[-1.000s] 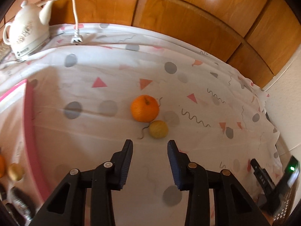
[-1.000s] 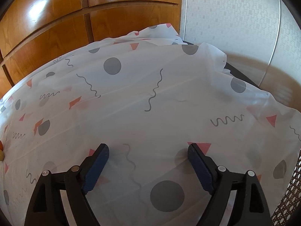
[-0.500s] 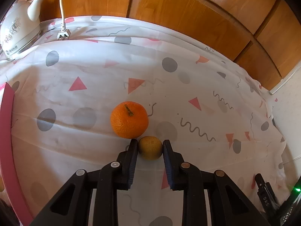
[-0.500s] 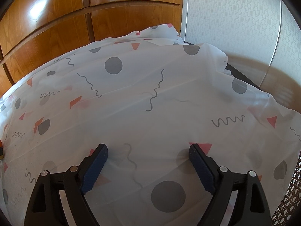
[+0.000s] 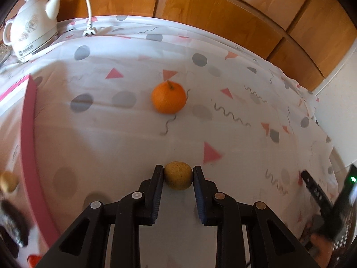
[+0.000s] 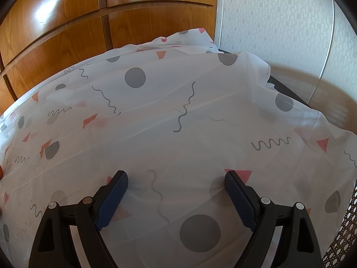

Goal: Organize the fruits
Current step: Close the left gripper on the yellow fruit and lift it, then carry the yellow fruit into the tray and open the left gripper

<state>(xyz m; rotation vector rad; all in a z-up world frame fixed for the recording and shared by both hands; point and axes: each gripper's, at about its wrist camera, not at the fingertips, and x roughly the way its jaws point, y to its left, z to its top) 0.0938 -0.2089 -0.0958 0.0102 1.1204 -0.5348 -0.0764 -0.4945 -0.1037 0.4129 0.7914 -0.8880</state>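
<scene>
My left gripper (image 5: 178, 175) is shut on a small yellow-brown fruit (image 5: 178, 175) and holds it clear of the patterned tablecloth (image 5: 125, 134). An orange (image 5: 169, 98) with a short stem lies on the cloth farther ahead, apart from the held fruit. A pink-rimmed box (image 5: 28, 138) stands at the left; another small yellow fruit (image 5: 8, 181) shows blurred in it. My right gripper (image 6: 176, 187) is open and empty, low over the cloth (image 6: 178, 116); a sliver of the orange shows at that view's left edge (image 6: 1, 172).
A white electric kettle (image 5: 31, 35) with its cord and plug (image 5: 90, 31) stands at the back left against wooden panels (image 5: 223, 11). The other gripper's dark body (image 5: 334, 201) shows at the right. The table's right edge (image 6: 290, 91) drops off near a white wall.
My left gripper closed on the small yellow fruit beside the orange, then lifted and pulled it back, away from the orange. The right gripper has barely moved.
</scene>
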